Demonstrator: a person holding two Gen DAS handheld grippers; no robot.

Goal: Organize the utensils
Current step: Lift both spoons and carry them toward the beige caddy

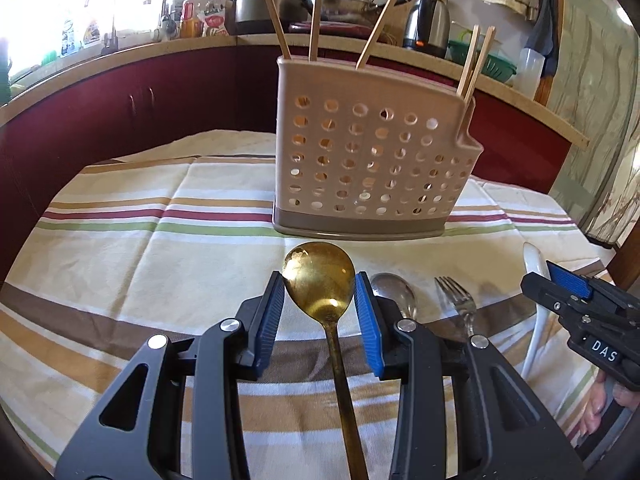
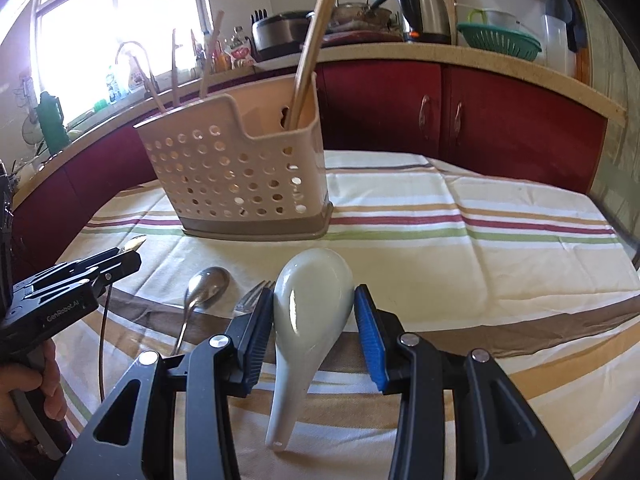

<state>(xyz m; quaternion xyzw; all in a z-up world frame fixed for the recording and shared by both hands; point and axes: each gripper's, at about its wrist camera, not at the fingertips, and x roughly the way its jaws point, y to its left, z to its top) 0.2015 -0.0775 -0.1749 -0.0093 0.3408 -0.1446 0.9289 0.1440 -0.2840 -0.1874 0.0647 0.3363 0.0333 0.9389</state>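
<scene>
A beige perforated utensil holder [image 1: 360, 152] stands on the striped cloth, with several wooden chopsticks [image 1: 272, 8] in it; it also shows in the right wrist view [image 2: 240, 176]. My left gripper [image 1: 319, 280] is open, its blue pads either side of the bowl of a gold spoon [image 1: 318, 280] lying on the cloth. My right gripper [image 2: 314, 292] is open around the bowl of a white ceramic spoon [image 2: 308, 300]. A steel spoon [image 1: 394, 290] and a steel fork [image 1: 458, 300] lie between them.
The table has a striped cloth [image 1: 140, 240]. Behind it runs a counter with red cabinets [image 2: 500, 120], a kettle [image 1: 426, 20], pots and a green colander [image 2: 500, 42]. The right gripper also shows at the right of the left wrist view [image 1: 580, 300].
</scene>
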